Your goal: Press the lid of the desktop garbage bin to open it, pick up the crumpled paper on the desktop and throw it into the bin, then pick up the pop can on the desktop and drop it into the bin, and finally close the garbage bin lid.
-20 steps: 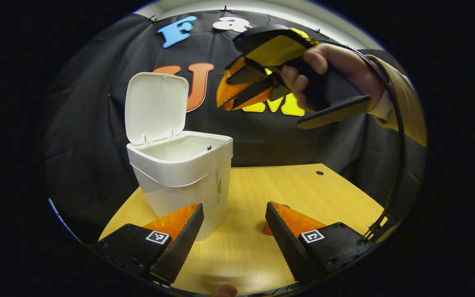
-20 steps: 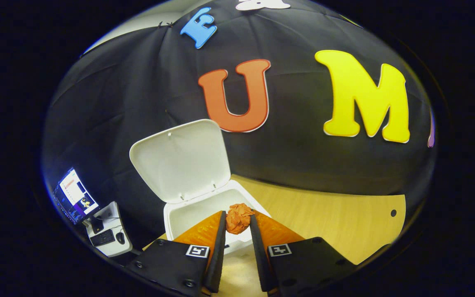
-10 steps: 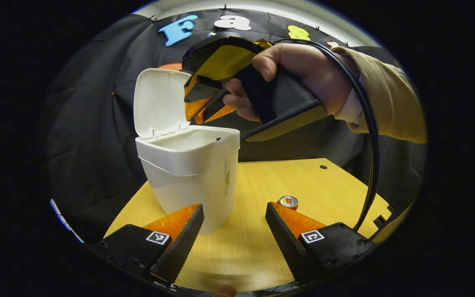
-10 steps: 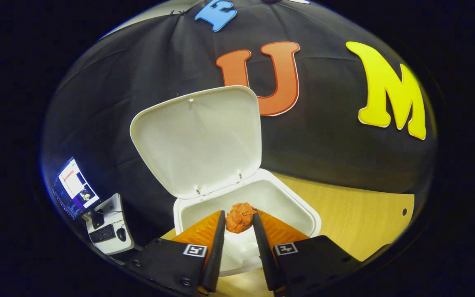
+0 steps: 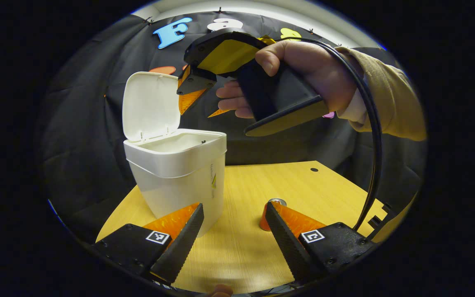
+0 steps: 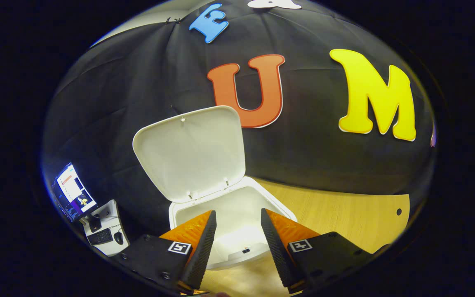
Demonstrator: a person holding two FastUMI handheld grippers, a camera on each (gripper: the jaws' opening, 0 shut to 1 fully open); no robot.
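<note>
Taking the white plastic desktop garbage bin (image 5: 179,173) as the landmark: in the left gripper view, the left gripper (image 5: 232,233) hovers low over the pale wooden desktop (image 5: 307,187), its fingers spread wide apart and holding nothing. One finger overlaps the bin's front lower corner; the other stands in front of the orange pop can (image 5: 271,212), which is upright on the desktop to the right of the bin, well apart from it. Bare wood lies between bin and can and runs on to the desk's far edge, near a small dark hole (image 5: 314,169).

The bin's white hinged lid (image 5: 151,105) is up, leaning back from the rear rim. Above the open mouth and level with the lid's top, the right gripper (image 5: 198,103) is held by a hand (image 5: 307,70) in a tan sleeve (image 5: 390,99).

In the right gripper view, the right gripper (image 6: 237,237) has its fingers apart and empty over the bin (image 6: 237,243). The crumpled paper cannot be made out inside the bin.
</note>
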